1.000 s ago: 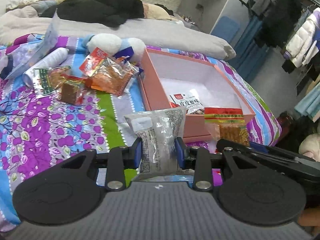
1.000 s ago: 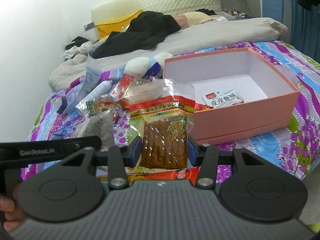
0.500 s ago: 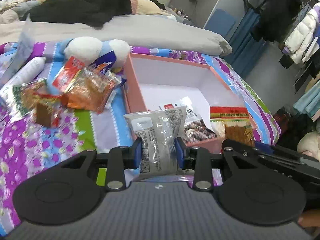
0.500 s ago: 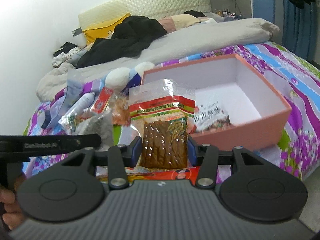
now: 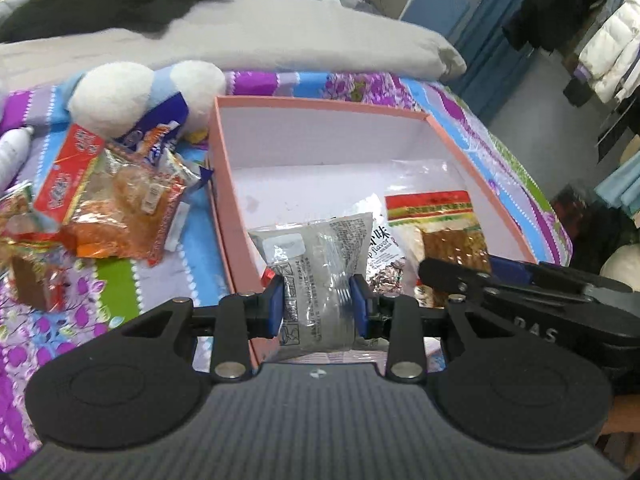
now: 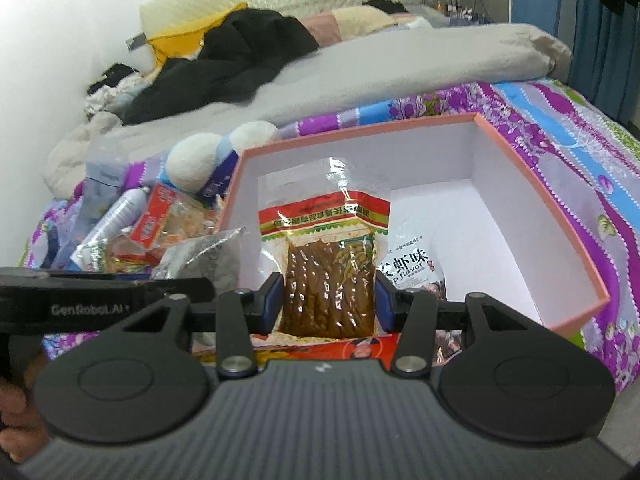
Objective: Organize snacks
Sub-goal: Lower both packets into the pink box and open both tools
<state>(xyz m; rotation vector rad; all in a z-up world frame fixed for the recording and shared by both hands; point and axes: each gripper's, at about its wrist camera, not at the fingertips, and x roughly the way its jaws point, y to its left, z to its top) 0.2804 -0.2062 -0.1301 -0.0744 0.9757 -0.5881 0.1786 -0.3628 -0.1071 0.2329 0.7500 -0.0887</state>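
On the bed, both claws hold packets over the pink box, ready to drop: left claw pinches grey packet, right claw pinches brown snack packet.

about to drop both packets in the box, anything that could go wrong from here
1. The left gripper and right gripper sit close side by side over the pink box; they may bump on release.
2. The grey packet hangs near the box's left wall and could catch the rim.
3. The brown snack packet may land on the white shrimp-flavor packet.
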